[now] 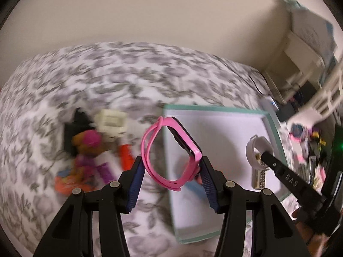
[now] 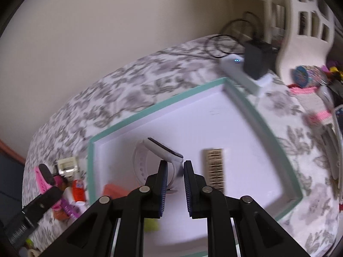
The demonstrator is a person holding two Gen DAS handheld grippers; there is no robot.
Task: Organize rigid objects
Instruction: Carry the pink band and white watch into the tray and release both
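While gripped in left gripper point(image 1: 171, 167): pink watch point(image 1: 169, 150), over tray point(image 1: 276, 128) edge. Clamped in right gripper point(image 2: 173, 167): white watch point(image 2: 158, 150), above tray interior, beside beige connector point(image 2: 215, 167).

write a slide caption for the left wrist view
Left gripper holds pink watch beside teal tray.
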